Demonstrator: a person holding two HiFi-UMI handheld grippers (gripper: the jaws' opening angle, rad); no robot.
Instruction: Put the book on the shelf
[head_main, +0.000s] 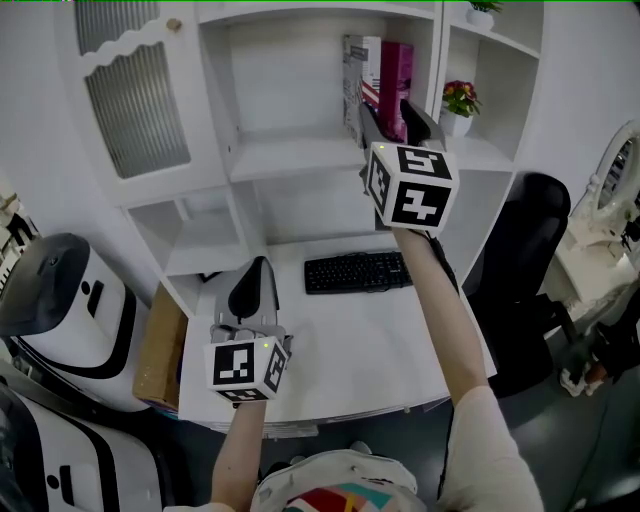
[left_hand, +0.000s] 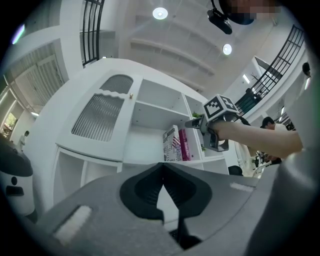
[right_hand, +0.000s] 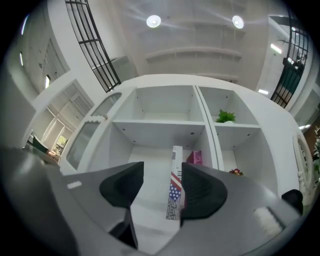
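On the shelf (head_main: 290, 155), book (head_main: 361, 80) upright

Beside a pink book (head_main: 397, 75) it stands (flag-patterned spine outward); right gripper (head_main: 392, 120) held before it, jaws spread, gripping nothing; left gripper (head_main: 252, 290) low over the table (head_main: 400, 330), jaws clenched, empty.

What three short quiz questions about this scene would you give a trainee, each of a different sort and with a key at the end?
1. True or false: the jaws of the right tool stand apart, with nothing gripped.
2. What stands right beside the flag-spine book on the shelf? A: a keyboard. B: a pink book. C: a flower pot.
3. Fill in the gap: the left tool, over the desk, is ___ and empty.

Key: 1 true; 2 B; 3 shut.
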